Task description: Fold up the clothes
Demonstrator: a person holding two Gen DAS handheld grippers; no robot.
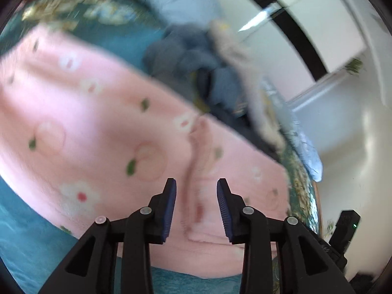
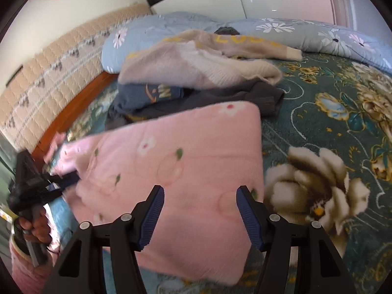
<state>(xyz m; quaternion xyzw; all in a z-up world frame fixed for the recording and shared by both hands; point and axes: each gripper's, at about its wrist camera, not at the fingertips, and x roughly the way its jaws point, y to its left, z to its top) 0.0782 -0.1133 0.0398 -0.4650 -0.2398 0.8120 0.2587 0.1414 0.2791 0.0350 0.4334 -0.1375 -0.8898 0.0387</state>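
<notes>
A pink fleece garment [image 2: 171,171] with flower and peach prints lies folded on the teal floral bedspread [image 2: 330,127]. It fills the left wrist view [image 1: 110,134], blurred. My left gripper [image 1: 196,183] is open just above the garment, over a raised fold. It also shows at the left of the right wrist view [image 2: 66,180], at the garment's left edge. My right gripper [image 2: 200,191] is open and empty, over the garment's near part. A pile of other clothes, a beige sweater [image 2: 196,66] on dark blue garments [image 2: 152,95], lies behind.
A light blue floral quilt [image 2: 306,34] lies along the back of the bed. A quilted beige headboard [image 2: 49,85] and the wooden bed frame [image 2: 73,115] are at the left. A white wall with a black stripe [image 1: 294,31] is beyond the bed.
</notes>
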